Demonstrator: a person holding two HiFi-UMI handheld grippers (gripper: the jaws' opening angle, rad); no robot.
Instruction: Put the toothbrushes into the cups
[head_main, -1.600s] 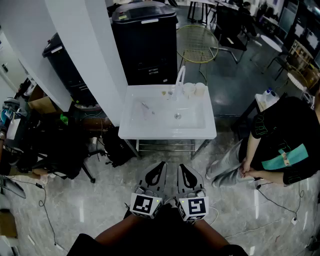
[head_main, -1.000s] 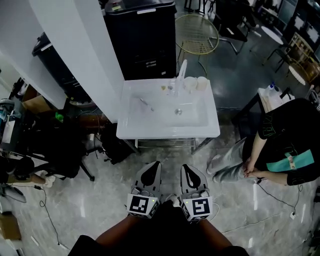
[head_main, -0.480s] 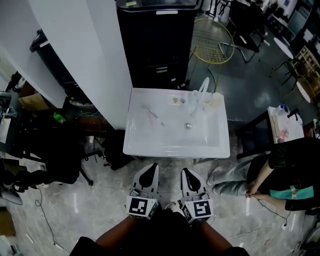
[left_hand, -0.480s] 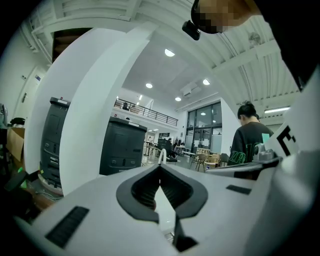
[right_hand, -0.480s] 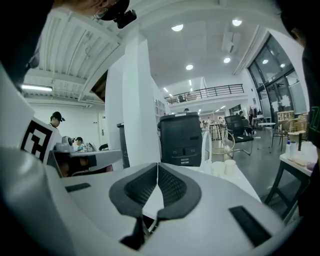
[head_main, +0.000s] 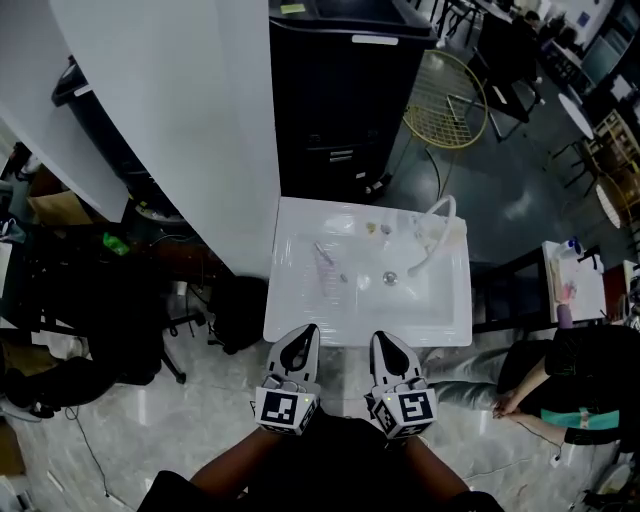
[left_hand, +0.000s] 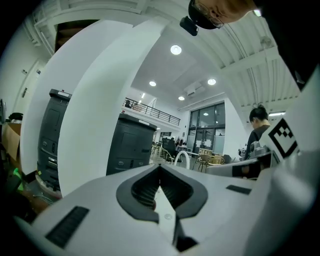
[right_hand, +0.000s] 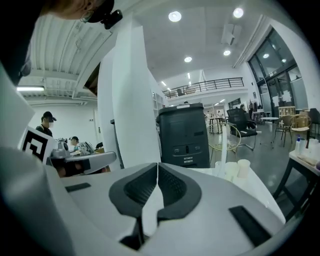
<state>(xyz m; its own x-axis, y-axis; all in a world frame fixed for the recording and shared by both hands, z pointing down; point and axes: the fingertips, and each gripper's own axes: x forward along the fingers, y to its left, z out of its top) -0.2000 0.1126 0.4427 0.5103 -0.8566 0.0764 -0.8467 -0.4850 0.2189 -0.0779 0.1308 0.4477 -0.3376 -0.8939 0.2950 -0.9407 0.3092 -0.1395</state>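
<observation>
In the head view, the person is holding the left gripper (head_main: 306, 334) and the right gripper (head_main: 382, 340) side by side at 6 o'clock in the frame, over a glossy floor (head_main: 180, 420), with both tips pointing toward 12 o'clock at the near edge of a white washbasin (head_main: 300, 325). A toothbrush (head_main: 325, 256) is lying in the bowl, at about 10 o'clock from the drain (head_main: 390, 278). The cups (head_main: 430, 232) are showing only as a pale smear at the basin's 1 o'clock corner, beside the curved faucet (head_main: 437, 215). A black cabinet (head_main: 345, 90) is standing at 12 o'clock behind the basin, a white wall (head_main: 160, 110) is running off toward 10 o'clock, a wire chair (head_main: 445, 100) is sitting at 1 o'clock, and a seated person (head_main: 575, 385) is showing at 4 o'clock. In the left gripper view, the left gripper (left_hand: 160, 168) is pressing its jaws together at the tips with nothing between them; the faucet (left_hand: 182, 158) is arching just beyond the tips and the cabinet (left_hand: 130, 147) is rising at 10 o'clock from them. In the right gripper view, the right gripper (right_hand: 157, 165) is likewise keeping its jaws closed and empty; the cups (right_hand: 239, 169) are standing upright, close together on the basin's far rim at 3 o'clock from the tips, well apart from the jaws, and the cabinet (right_hand: 185, 135) is standing at 1 o'clock.
</observation>
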